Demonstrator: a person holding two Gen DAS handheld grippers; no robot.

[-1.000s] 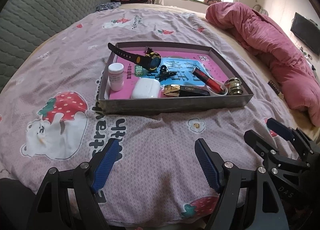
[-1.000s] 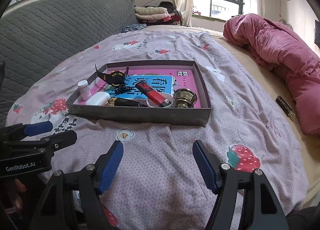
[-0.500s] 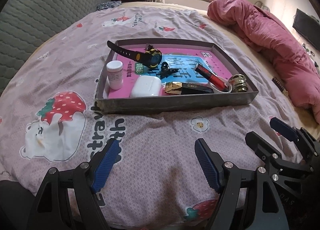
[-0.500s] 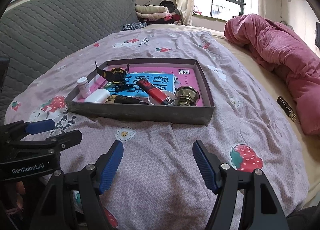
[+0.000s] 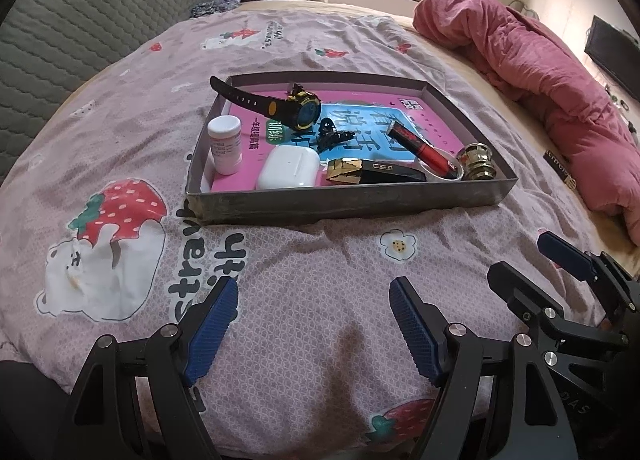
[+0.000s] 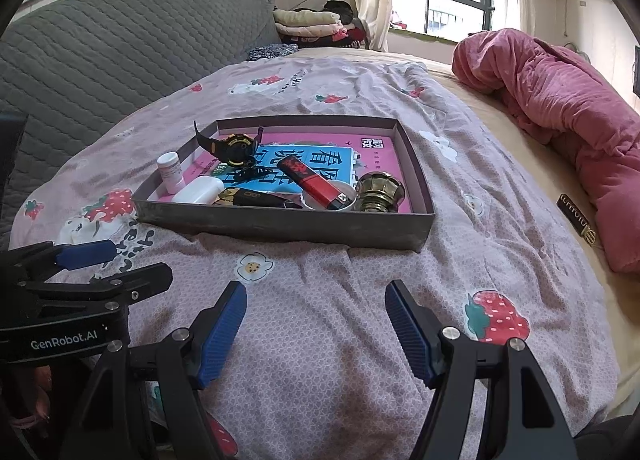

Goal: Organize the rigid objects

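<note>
A grey shallow tray (image 5: 344,204) (image 6: 280,226) sits on the bed. In it lie a black and yellow watch (image 5: 298,110), a white pill bottle (image 5: 225,144), a white earbud case (image 5: 289,168), a black hair clip (image 5: 332,136), a black and gold box (image 5: 372,172), a red tube (image 5: 420,144) and a brass knob (image 5: 478,162). My left gripper (image 5: 312,324) is open and empty, hovering over the bedspread in front of the tray. My right gripper (image 6: 316,324) is open and empty beside it.
A pink strawberry-print bedspread (image 5: 120,180) covers the bed. A rolled red quilt (image 5: 540,72) lies along the right side. A grey quilted headboard (image 6: 100,52) stands on the left. Folded clothes (image 6: 312,26) and a window are at the far end.
Both grippers have drawn back and risen slightly, so the tray appears a little farther off. Nothing in the tray has moved.
</note>
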